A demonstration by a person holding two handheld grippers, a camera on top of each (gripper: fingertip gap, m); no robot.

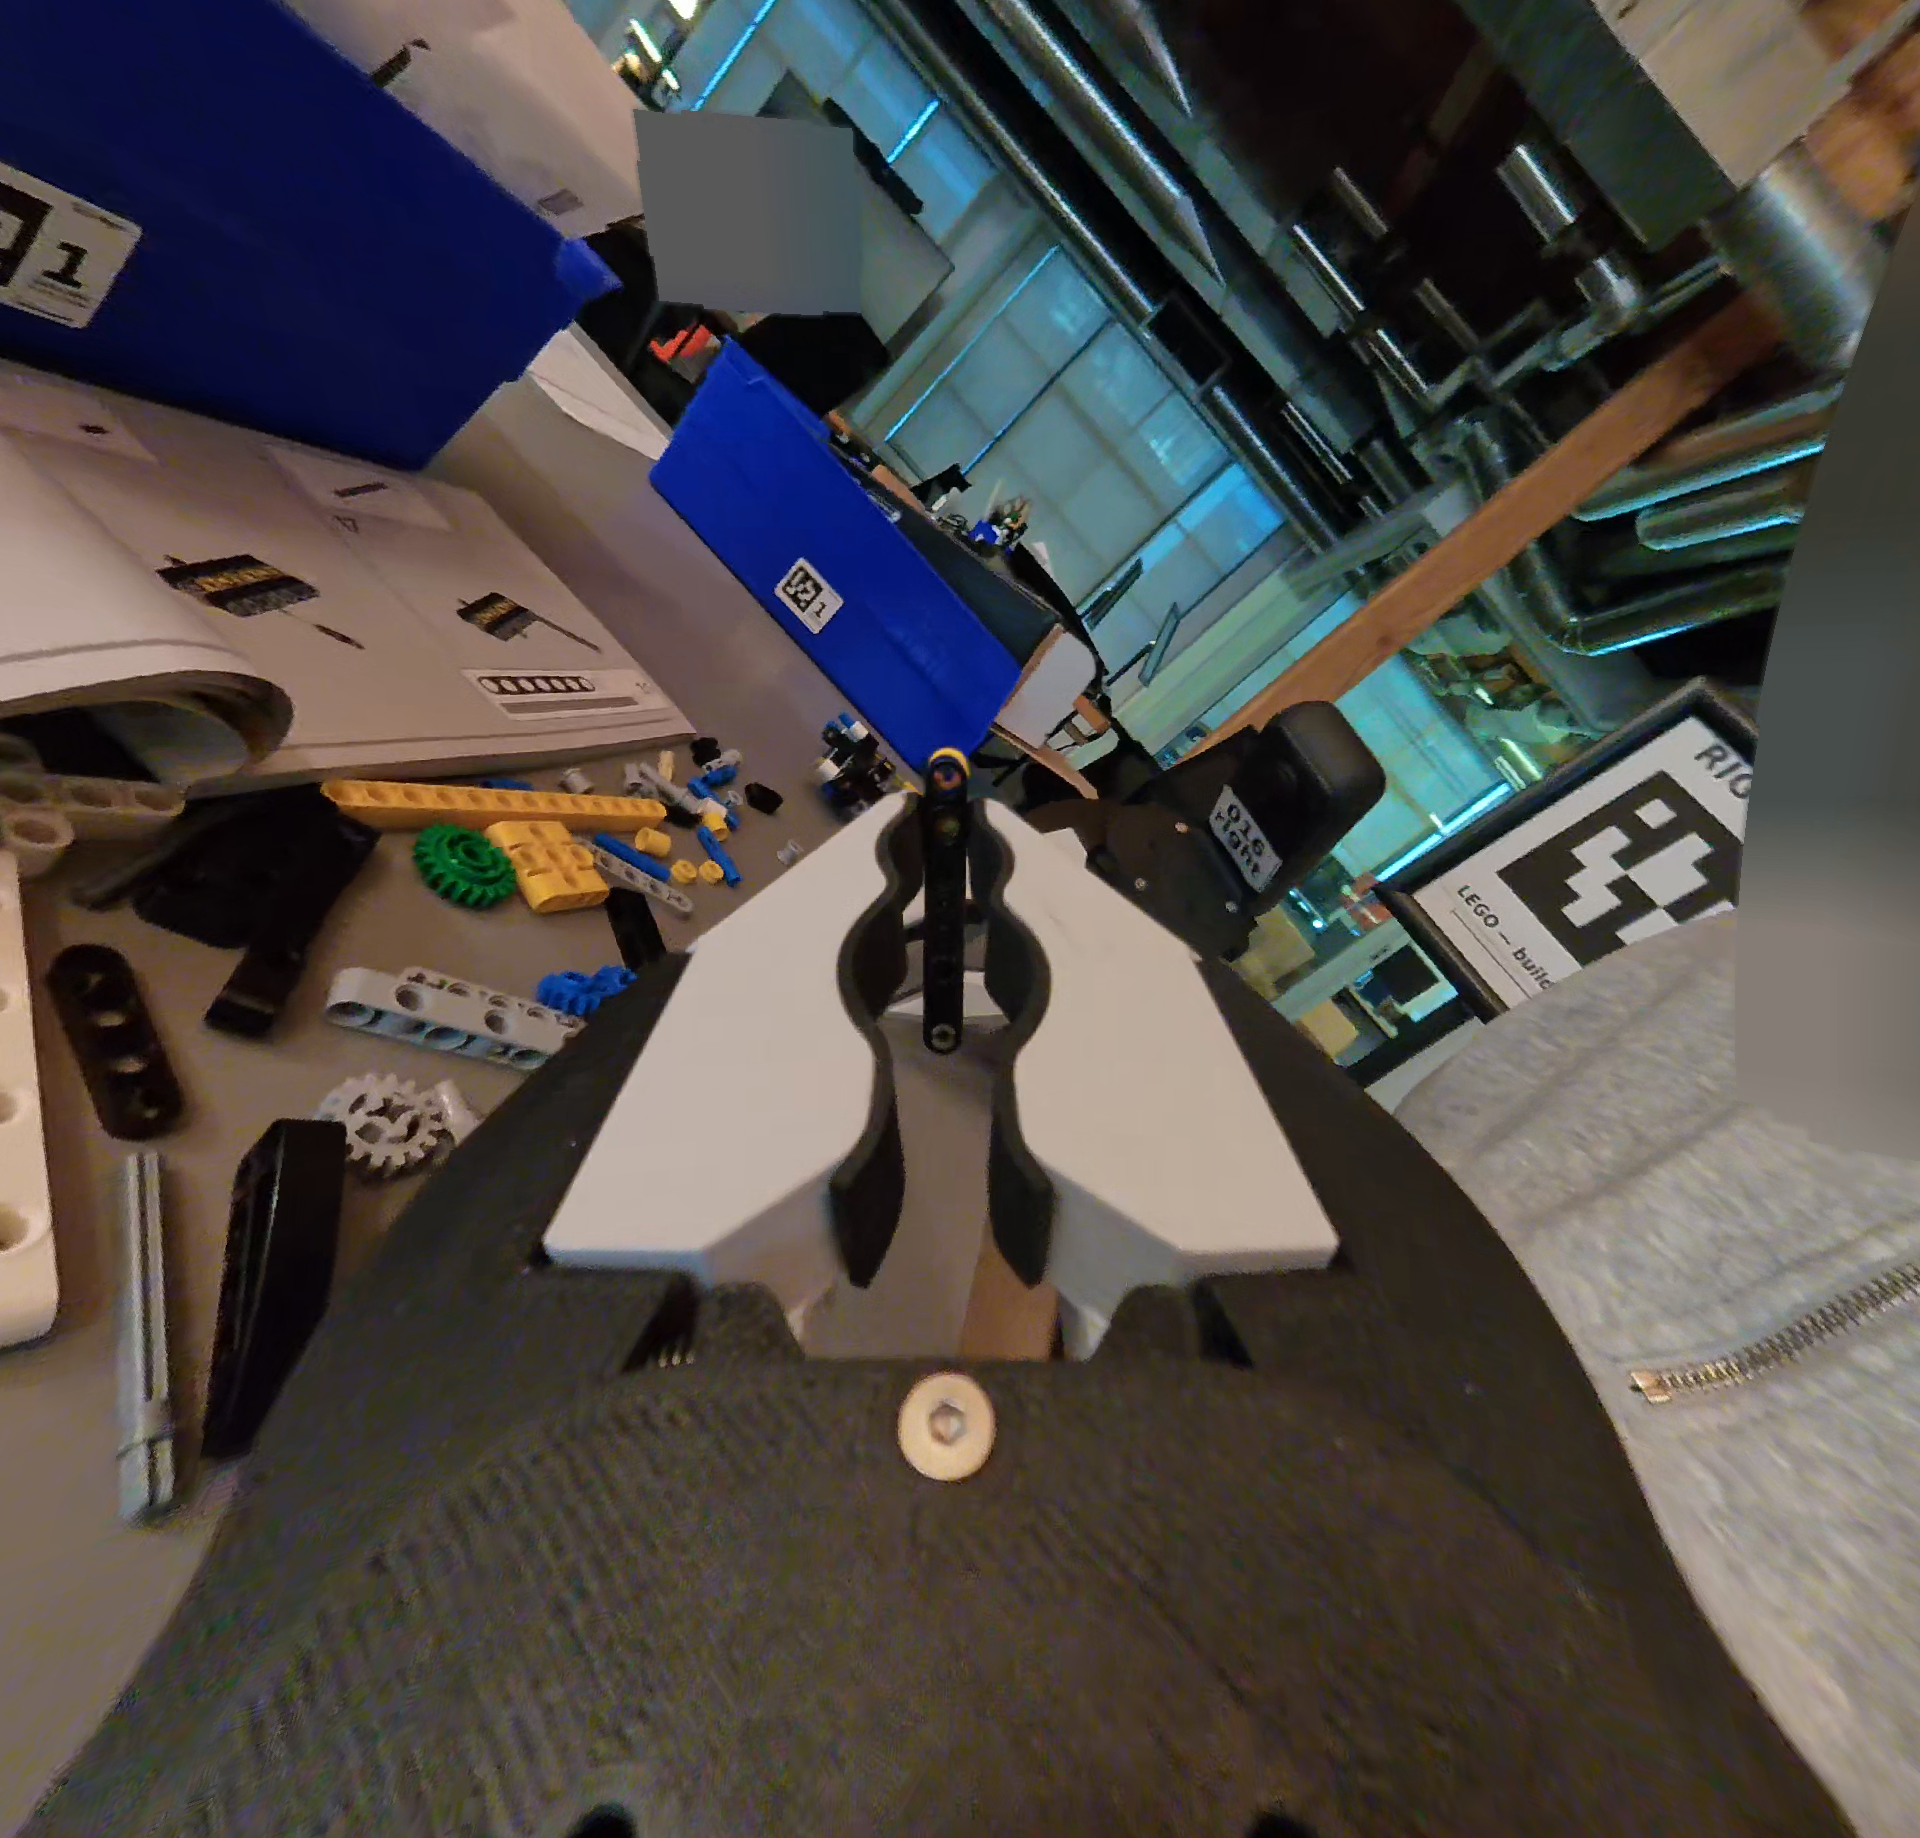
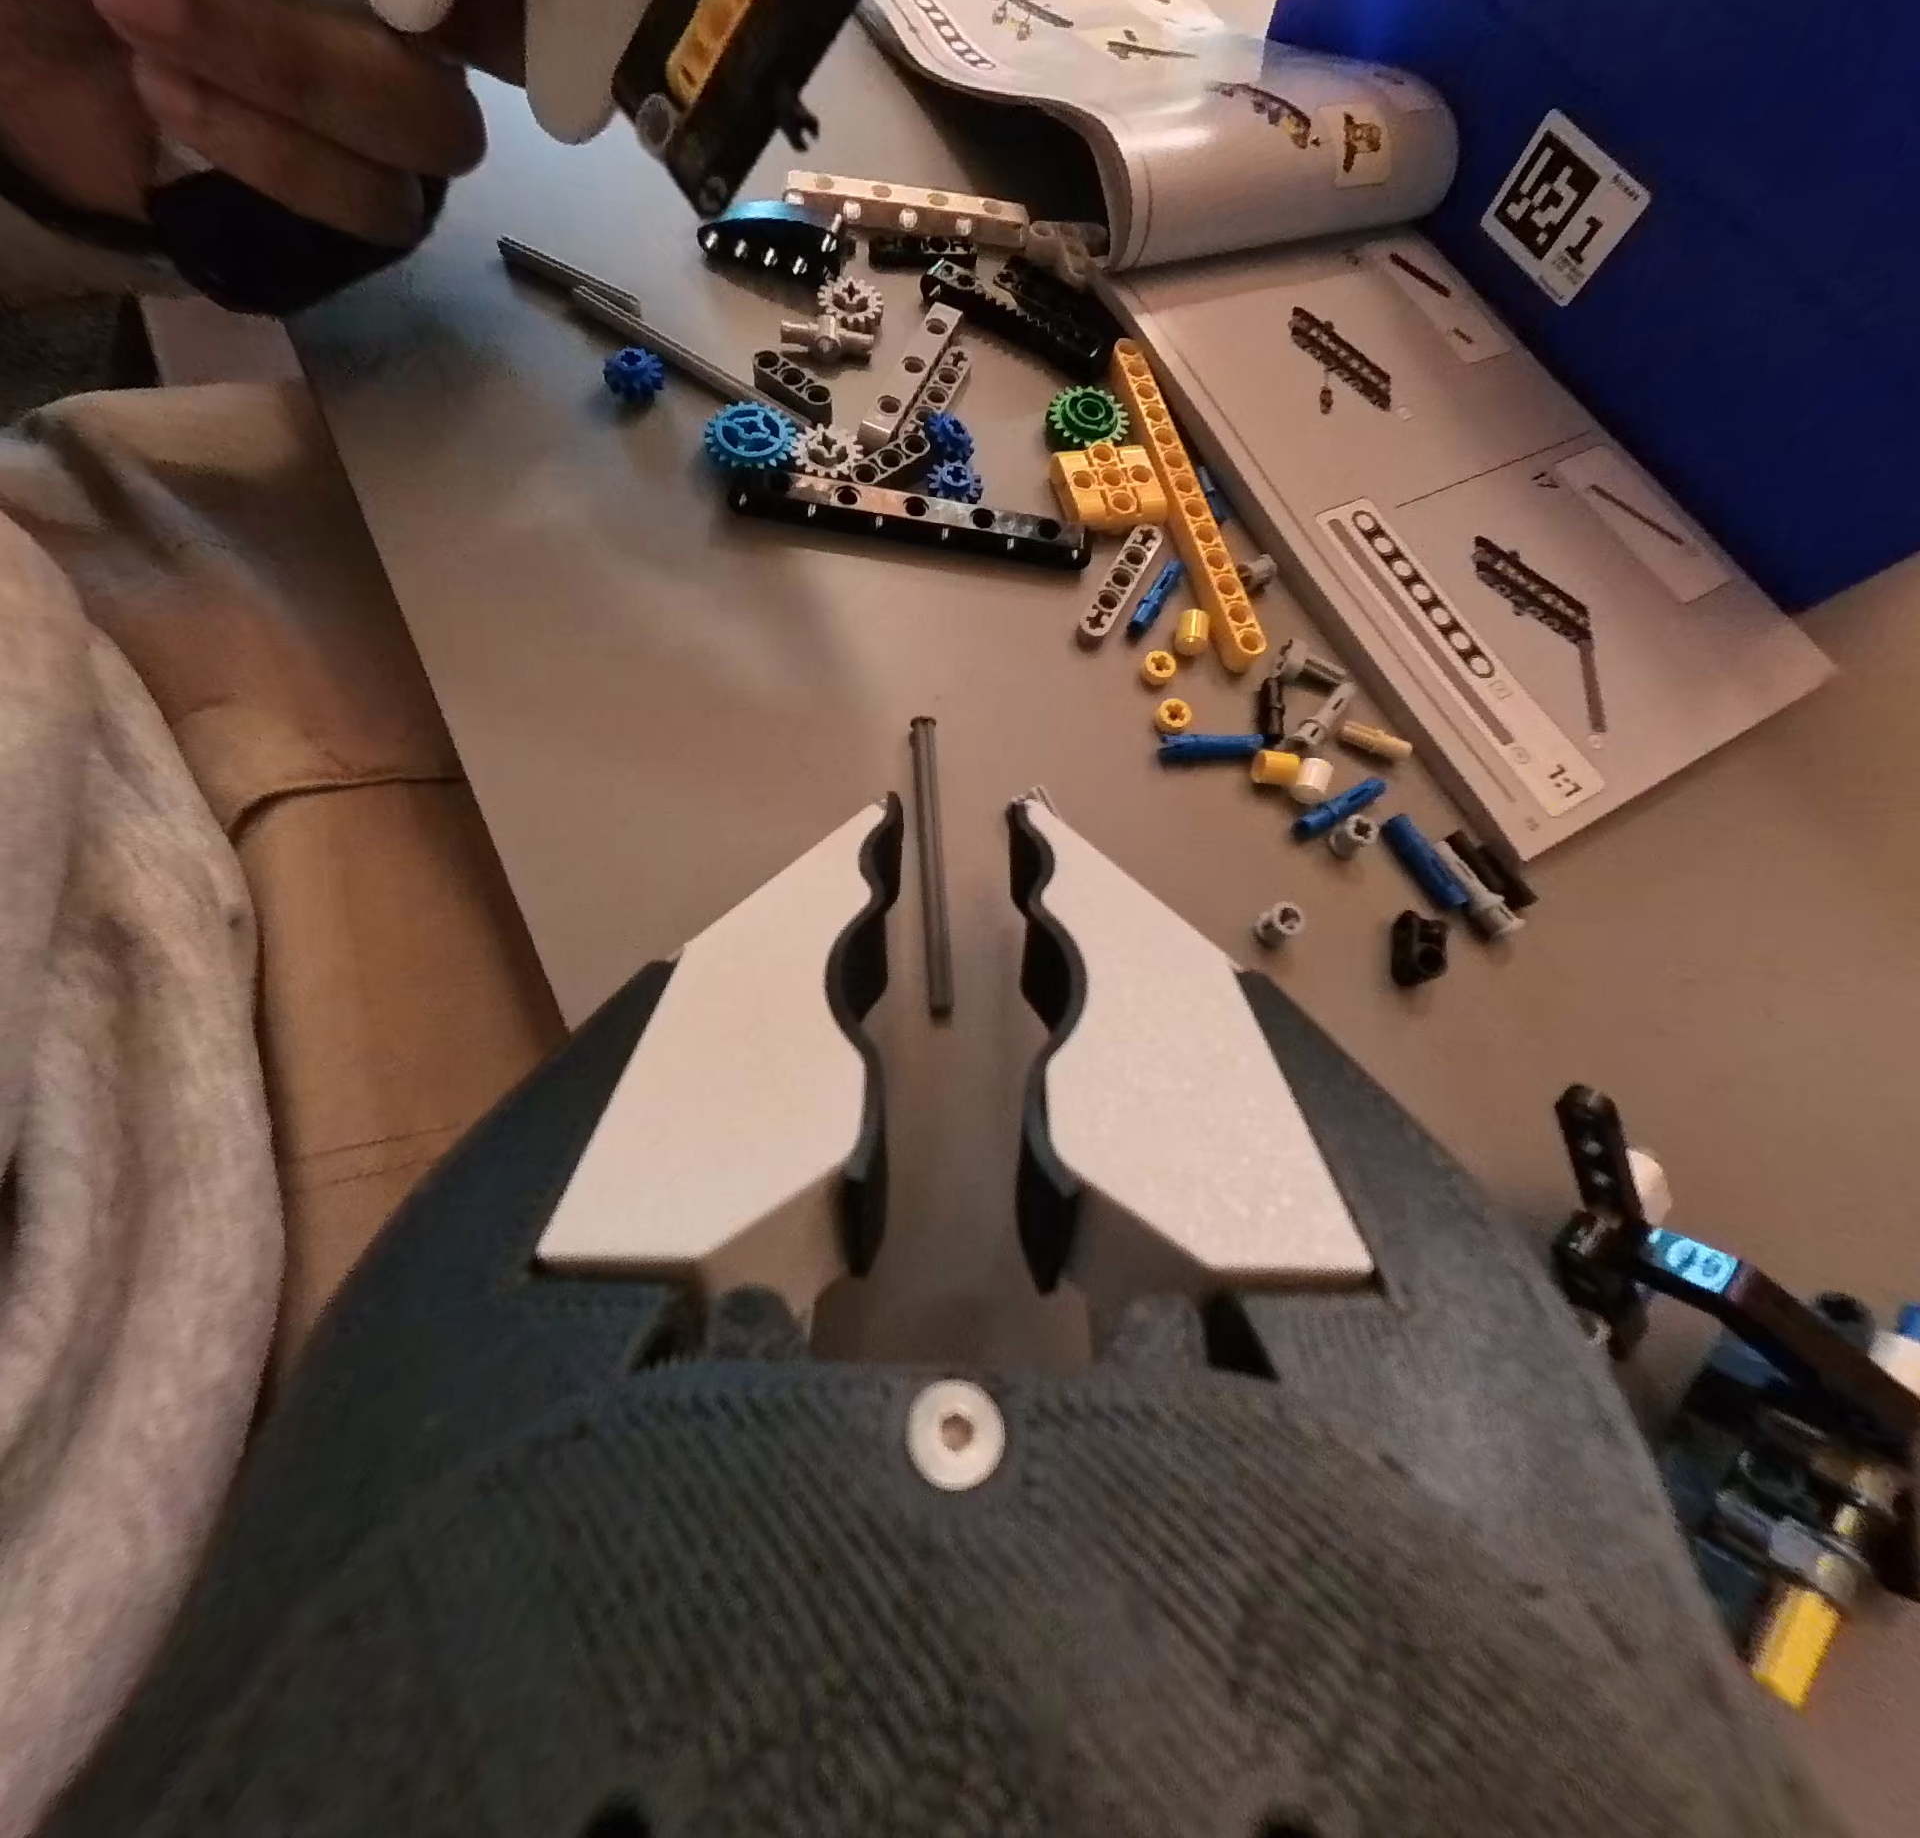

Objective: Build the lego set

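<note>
In the left wrist view my left gripper (image 1: 943,806) is shut on a black beam assembly (image 1: 943,915), seen edge-on, with a blue-and-yellow pin at its far tip. It is held up off the grey table (image 1: 727,645). The same assembly, black and yellow, shows at the top left of the right wrist view (image 2: 727,43), with a hand (image 2: 260,95) behind it. My right gripper (image 2: 954,814) is open, low over the table (image 2: 644,666). A thin dark grey axle (image 2: 930,863) lies on the table between its fingers, untouched. The right gripper also shows in the left wrist view (image 1: 1195,843).
Loose pieces lie on the table: yellow beam (image 2: 1184,500), black beam (image 2: 914,521), green gear (image 2: 1086,417), blue gears, pins. An open instruction booklet (image 2: 1455,500) and a blue bin (image 2: 1714,230) are to the right. Another partial build (image 2: 1787,1425) stands at lower right. A grey sleeve (image 2: 104,957) is left. Some 12 centimetres of space lies between my two pairs of fingers. The left gripper is farther from the partial build (image 2: 1787,1425), some 25 centimetres, than the right, some 15 centimetres.
</note>
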